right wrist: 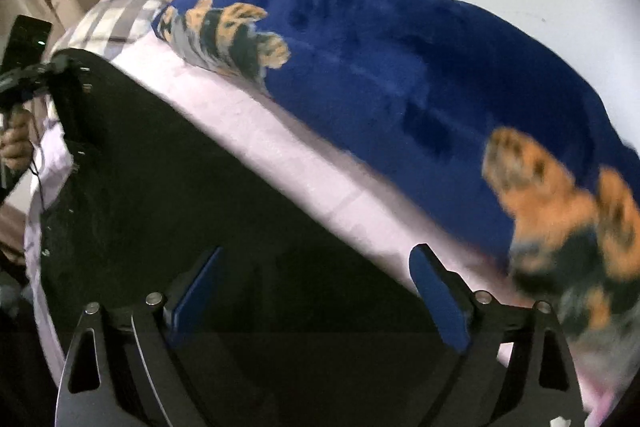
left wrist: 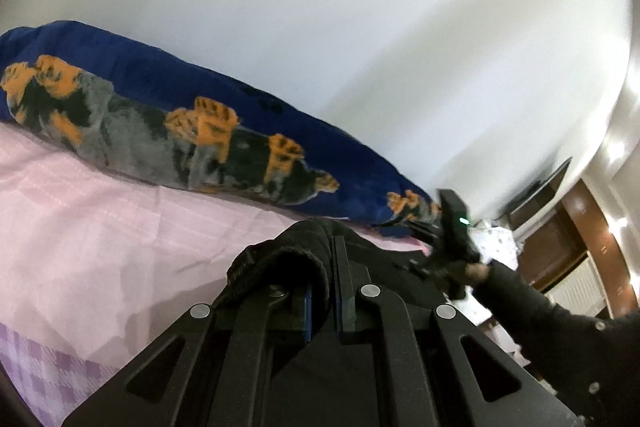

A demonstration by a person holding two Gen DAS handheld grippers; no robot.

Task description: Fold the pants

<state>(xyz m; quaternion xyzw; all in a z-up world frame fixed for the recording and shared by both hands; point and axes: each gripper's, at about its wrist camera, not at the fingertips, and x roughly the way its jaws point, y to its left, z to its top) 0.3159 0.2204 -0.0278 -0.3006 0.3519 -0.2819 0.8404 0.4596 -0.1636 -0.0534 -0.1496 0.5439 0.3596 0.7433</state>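
Note:
The black pants lie spread on the pink bed sheet. My left gripper is shut on a bunched ribbed edge of the pants and holds it lifted above the sheet. My right gripper is open, its blue-padded fingers spread over the near edge of the pants with nothing between them. The right gripper also shows in the left wrist view, held in a dark-sleeved hand. The left gripper shows at the far left of the right wrist view.
A blue blanket with an orange and grey dog print lies along the wall behind the pants and close to my right gripper. A checked pillow is at the bed's head. A white wall rises behind.

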